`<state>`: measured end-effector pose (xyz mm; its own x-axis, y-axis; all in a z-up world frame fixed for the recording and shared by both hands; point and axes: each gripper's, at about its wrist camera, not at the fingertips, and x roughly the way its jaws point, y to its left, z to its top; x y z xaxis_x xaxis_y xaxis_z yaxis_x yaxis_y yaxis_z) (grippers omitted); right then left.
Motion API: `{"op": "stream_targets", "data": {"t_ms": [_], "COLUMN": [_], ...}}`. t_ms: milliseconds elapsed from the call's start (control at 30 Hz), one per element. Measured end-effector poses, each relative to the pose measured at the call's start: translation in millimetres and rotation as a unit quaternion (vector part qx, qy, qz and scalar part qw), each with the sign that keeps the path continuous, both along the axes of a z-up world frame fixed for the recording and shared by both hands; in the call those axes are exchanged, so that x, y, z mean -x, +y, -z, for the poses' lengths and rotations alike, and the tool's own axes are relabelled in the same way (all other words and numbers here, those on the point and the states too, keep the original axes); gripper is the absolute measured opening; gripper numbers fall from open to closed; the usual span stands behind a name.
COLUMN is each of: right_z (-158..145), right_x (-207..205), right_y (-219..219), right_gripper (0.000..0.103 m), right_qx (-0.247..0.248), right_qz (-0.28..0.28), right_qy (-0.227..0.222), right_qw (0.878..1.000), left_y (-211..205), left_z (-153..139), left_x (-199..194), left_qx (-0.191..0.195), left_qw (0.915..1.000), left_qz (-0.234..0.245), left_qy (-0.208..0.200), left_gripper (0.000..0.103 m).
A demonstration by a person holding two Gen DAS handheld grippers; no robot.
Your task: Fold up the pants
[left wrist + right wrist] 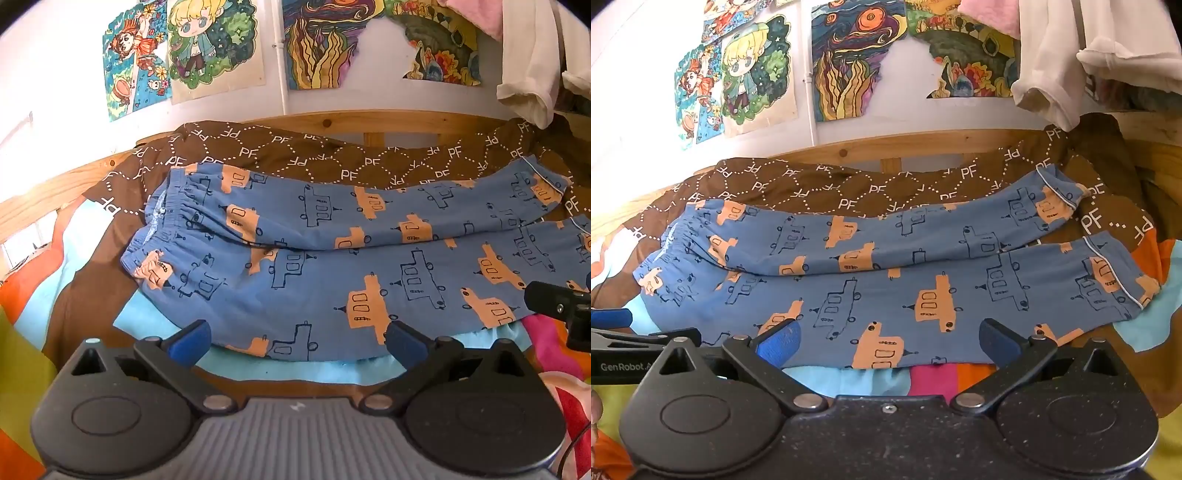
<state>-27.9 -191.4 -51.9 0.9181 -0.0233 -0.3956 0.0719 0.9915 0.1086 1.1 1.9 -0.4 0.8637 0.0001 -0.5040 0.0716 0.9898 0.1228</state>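
Blue pants point(332, 280) printed with orange and outlined vehicles lie spread across the bed, waistband point(166, 221) at the left and both legs running right. The two cuffs point(1108, 280) lie at the right, the far leg slightly overlapping the near one. My left gripper point(297, 343) stands open just before the near edge of the pants, nothing between its blue pads. My right gripper point(888, 343) is also open and empty, at the near leg's lower edge. In the right wrist view, the left gripper's blue finger point(611, 317) shows at the left edge.
A brown blanket with white "PF" lettering point(280, 151) lies behind the pants against a wooden bed rail point(369, 122). A bright multicoloured sheet point(934, 380) covers the near bed. Drawings point(214, 44) hang on the wall. White clothing point(1052, 66) hangs at the upper right.
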Motion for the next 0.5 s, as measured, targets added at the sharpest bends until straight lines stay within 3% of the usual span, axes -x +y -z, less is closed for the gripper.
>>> {"op": "stream_targets", "data": {"t_ms": [500], "right_z": [2.7], "right_x": [-1.6], "right_y": [-2.6], "right_gripper": [0.102], "right_qx": [-0.005], "right_qz": [0.001], "right_qy": [0.008], "right_qw": [1.0], "left_y": [-1.4], "left_z": [1.8], "left_x": [0.5], "left_qx": [-0.001], "left_qw": [1.0], "left_qz": [-0.001], "left_qy": [0.003], "left_gripper": [0.103]}}
